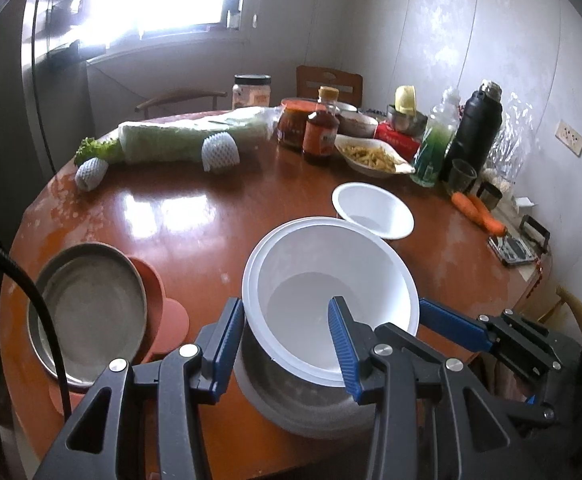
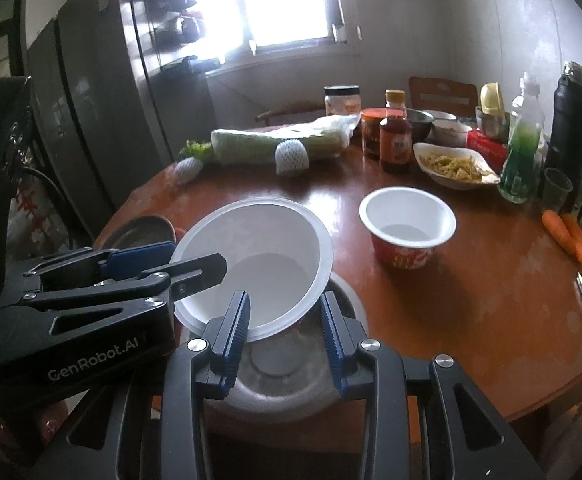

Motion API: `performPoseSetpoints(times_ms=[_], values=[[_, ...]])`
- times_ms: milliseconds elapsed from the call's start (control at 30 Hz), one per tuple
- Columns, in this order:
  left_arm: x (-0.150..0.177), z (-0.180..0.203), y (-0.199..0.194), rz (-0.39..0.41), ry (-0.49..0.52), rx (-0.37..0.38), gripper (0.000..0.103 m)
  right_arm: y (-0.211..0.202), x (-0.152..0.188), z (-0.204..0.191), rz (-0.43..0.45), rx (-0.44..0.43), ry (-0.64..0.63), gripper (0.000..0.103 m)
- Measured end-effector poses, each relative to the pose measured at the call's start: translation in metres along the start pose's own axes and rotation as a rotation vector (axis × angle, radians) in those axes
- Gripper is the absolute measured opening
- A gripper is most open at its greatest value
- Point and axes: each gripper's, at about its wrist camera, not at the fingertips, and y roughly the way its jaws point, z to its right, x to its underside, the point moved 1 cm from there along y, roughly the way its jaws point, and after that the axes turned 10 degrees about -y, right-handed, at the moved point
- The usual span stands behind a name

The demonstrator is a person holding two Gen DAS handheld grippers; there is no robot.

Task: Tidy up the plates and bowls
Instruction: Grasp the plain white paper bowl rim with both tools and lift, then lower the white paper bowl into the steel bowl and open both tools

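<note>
The round wooden table (image 1: 219, 220) spreads ahead of both grippers, with bottles, jars and wrapped vegetables along its far side. Directly beneath the fingertips sits a steel basin (image 2: 291, 384) on the near edge. Over it hangs the large white bowl (image 1: 331, 280), gripped from both sides: the left gripper (image 1: 291, 344) is clenched on the rim nearest it, one finger inside the wall and one outside, and the right gripper (image 2: 285, 340) pinches the opposite rim the same way. Well to the left of the left gripper lie a steel plate (image 1: 87, 308) and a pink plate (image 1: 163, 312) under it. Ahead and slightly right stands a small white cup bowl (image 1: 373, 210), upright, apart from the rest.

The step in hand seems to be nesting the large bowl into the basin. Its mouth faces up, tipped a little in the right wrist view; being round, it has no long axis beyond its vertical one. The next move likely calls for levelling it, lowering both hands together, then releasing evenly.
</note>
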Motion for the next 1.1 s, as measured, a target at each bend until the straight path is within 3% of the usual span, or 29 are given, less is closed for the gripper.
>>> performPoseSetpoints(times_ms=[1100], values=[[0.023,0.002,0.021,-0.069,0.007,-0.025,0.043,0.013,0.025,0.004,-0.085,-0.010,-0.011,0.037]])
